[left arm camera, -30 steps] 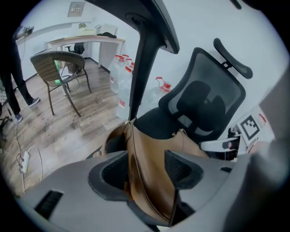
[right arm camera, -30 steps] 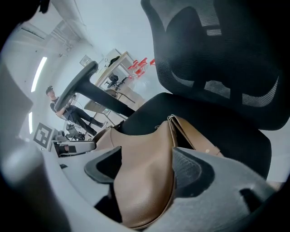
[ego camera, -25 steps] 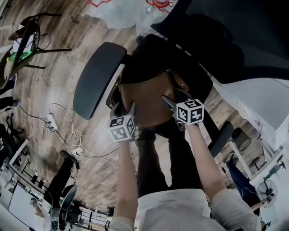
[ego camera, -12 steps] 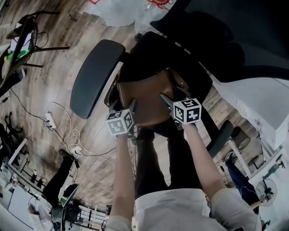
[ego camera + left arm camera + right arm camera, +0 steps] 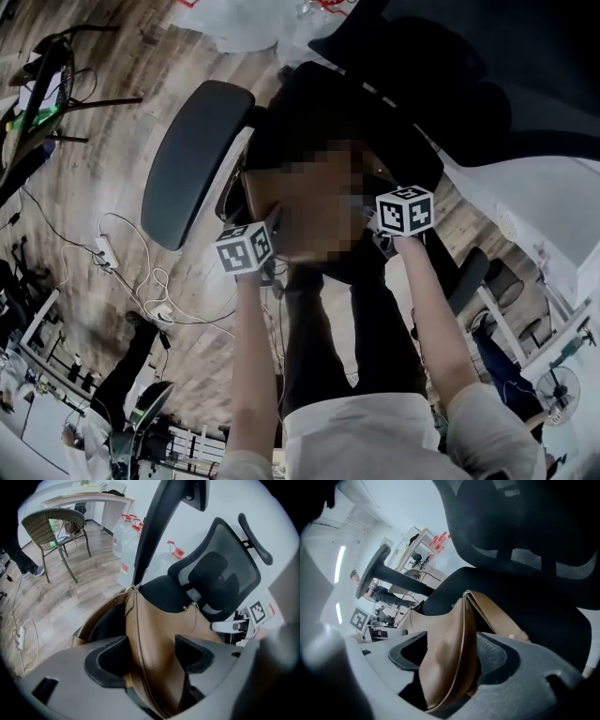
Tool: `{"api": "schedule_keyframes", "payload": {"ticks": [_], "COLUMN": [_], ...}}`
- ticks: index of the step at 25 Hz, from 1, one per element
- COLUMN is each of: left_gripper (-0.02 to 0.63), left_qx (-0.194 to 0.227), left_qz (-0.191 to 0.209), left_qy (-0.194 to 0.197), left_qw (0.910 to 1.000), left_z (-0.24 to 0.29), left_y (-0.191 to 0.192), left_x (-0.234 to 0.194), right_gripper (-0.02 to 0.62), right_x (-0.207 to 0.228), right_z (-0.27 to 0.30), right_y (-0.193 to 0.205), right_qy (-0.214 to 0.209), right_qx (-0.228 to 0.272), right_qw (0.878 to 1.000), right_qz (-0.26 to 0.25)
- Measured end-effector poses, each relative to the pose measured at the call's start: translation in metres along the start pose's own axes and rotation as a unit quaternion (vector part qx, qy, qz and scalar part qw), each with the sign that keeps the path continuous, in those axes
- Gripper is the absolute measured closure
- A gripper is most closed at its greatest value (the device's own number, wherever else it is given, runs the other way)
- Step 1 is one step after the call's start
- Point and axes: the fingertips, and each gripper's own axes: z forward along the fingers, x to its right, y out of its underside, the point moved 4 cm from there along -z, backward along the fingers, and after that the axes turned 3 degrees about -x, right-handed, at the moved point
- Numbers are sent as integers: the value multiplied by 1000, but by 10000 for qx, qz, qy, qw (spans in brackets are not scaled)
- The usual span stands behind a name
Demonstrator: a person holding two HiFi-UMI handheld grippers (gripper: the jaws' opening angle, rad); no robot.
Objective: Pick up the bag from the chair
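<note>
Working over the office chair (image 5: pixel 164 595) with both claws. Finds the brown shoulder bag (image 5: pixel 159 620) standing on edge on the chair's black seat, not yet lifted off it.

Straddles one end of the bag's upper edge with the left claw (image 5: pixel 152 658). Spread wide, and just been opening further. Holds the leather fold between the pads with dark gaps beside it, so grips nothing.

Straddles the other end, still over the chair seat, with the right claw (image 5: pixel 452 660). Likewise spread wide, with leather between the pads. Touches the strap side with one pad and stands clear with the other, so no pinch here either.

Probably set one at each end to share the load and to keep the soft body from folding or tipping off the chair on the lift. Pointed steeply down, most likely because the edge to be pinched faces up. Calls next, on this reading, for closing both claws on the leather before any raise.

Shows no readable brand on the bag. Bears only black-and-white square patterns on each marker cube (image 5: pixel 405 211), no letters. Carries red labels on the water bottles (image 5: pixel 127 545) beyond the chair, with print too small to read.
</note>
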Motion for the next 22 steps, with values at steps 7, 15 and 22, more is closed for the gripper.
{"api": "schedule_keyframes", "payload": {"ticks": [7,15,22], "left_gripper": [295,290,291], "left_qx": [-234,-411,-90], "left_qz": [-145,-217,-167], "left_qy": [420,573,368], "left_qw": [9987,9973,9991], "left_z": [14,19,19], "left_y": [7,8,12], "left_x": [-4,-4,-1], "right_gripper": [227,208,274], "right_x": [1,13,1], "right_z": [33,46,35], "right_y": [7,22,21], "right_qy": [34,-638,-375], "right_qx": [-694,-768,-462], "right_qw": [9970,9923,9973], "right_qz": [-335,735,434]}}
